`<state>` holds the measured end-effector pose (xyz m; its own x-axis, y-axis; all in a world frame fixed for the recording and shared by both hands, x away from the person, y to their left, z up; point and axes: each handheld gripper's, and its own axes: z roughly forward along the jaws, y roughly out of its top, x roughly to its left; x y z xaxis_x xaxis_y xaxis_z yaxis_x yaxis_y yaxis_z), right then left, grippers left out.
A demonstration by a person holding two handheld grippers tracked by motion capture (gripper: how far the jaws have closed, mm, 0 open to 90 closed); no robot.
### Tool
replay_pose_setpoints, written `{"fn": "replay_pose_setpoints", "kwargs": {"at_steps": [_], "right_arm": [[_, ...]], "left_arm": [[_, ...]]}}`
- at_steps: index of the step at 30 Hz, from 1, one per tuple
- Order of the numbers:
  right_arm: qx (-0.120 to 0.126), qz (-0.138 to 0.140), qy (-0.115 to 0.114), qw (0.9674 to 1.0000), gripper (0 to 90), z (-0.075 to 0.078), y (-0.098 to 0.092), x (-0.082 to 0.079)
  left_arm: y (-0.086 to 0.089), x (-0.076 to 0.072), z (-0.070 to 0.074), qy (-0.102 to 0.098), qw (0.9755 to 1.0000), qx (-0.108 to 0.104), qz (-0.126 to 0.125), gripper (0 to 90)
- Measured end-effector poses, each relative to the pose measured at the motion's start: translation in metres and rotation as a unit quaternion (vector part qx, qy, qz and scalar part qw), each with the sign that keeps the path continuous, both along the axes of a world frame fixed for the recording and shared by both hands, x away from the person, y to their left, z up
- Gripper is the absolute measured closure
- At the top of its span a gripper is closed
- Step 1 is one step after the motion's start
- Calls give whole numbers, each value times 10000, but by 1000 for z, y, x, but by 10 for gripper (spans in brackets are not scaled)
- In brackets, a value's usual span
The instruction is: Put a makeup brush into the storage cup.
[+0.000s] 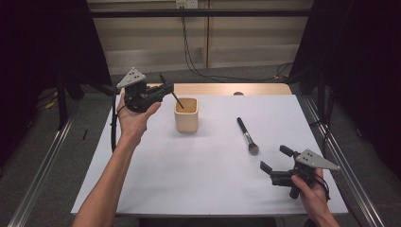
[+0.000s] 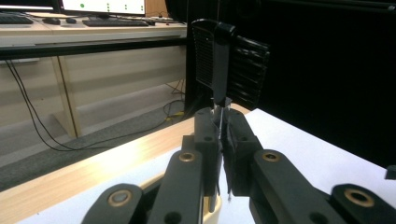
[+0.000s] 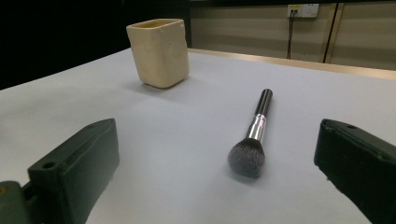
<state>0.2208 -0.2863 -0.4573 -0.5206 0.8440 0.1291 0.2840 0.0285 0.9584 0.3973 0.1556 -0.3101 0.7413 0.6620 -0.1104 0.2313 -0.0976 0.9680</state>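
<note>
cup [image 1: 186, 115] under left claw [image 1: 166, 88] clamping a thin stick [image 1: 177, 100] — right claw [image 1: 275, 158] gapes by brush [image 1: 247, 136].

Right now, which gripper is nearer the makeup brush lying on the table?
Right. The right gripper sits open just short of the makeup brush, bristles toward it. The left gripper is up beside the cup, clamped on a thin black tool.
</note>
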Motion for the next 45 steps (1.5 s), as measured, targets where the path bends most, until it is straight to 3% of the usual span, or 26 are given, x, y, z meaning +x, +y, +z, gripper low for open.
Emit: {"fn": "replay_pose_setpoints", "kwargs": {"at_steps": [3, 10, 21, 45], "right_arm": [[0, 7, -1, 10000, 0, 0, 0, 0], [-13, 27, -3, 10000, 0, 0, 0, 0], [12, 51, 26, 10000, 0, -1, 0, 0], [-4, 149, 47, 9999, 4, -1, 0, 0]], "left_arm": [[-1, 6, -1, -5, 10000, -96, 3, 855], [-4, 17, -6, 108, 9998, -29, 139, 855], [-12, 21, -18, 197, 9994, 279, 106, 855], [-19, 28, -40, 392, 9980, 477, 117, 855]]}}
